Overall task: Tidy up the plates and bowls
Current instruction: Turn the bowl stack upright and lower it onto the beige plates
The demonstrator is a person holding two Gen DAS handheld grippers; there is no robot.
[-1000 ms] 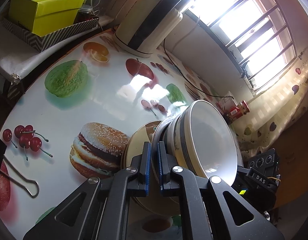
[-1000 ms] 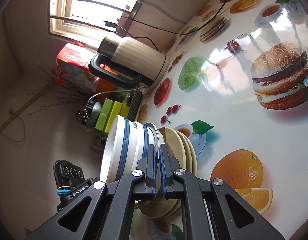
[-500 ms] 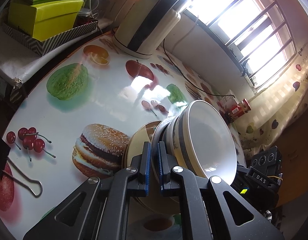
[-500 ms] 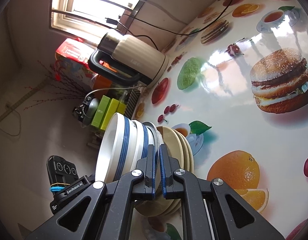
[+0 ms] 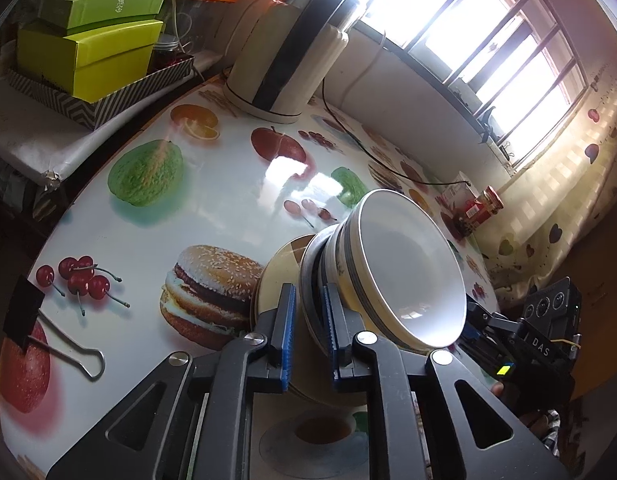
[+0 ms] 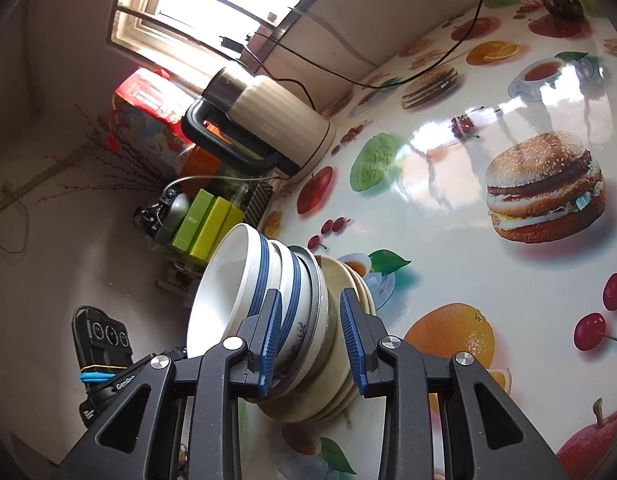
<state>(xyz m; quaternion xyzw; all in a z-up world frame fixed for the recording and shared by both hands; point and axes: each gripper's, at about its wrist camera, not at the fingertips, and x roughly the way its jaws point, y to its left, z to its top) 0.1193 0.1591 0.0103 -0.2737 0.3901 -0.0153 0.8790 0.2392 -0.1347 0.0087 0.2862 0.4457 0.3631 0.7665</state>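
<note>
A stack of dishes sits on the printed table: cream plates [image 5: 282,270] at the bottom, a steel plate [image 5: 308,264] on them, and white blue-banded bowls [image 5: 404,268] on top. In the right wrist view I see the same bowls [image 6: 244,280], steel plate [image 6: 314,280] and cream plates [image 6: 340,280]. My left gripper [image 5: 307,328] is open, its fingers a little apart on either side of the steel plate's rim. My right gripper [image 6: 312,340] is open wider, straddling the steel plate and lower bowl from the opposite side.
A cream kettle [image 5: 284,60] stands at the table's back with its black cord [image 6: 388,76] trailing along the wall. Green boxes [image 5: 84,48] sit on a side shelf. A binder clip [image 5: 40,320] lies at the left. A red jar [image 5: 484,208] stands near the window.
Both grippers have opened and let go of the steel plate's rim; the right opened wider than the left. The stack now rests on the table.
</note>
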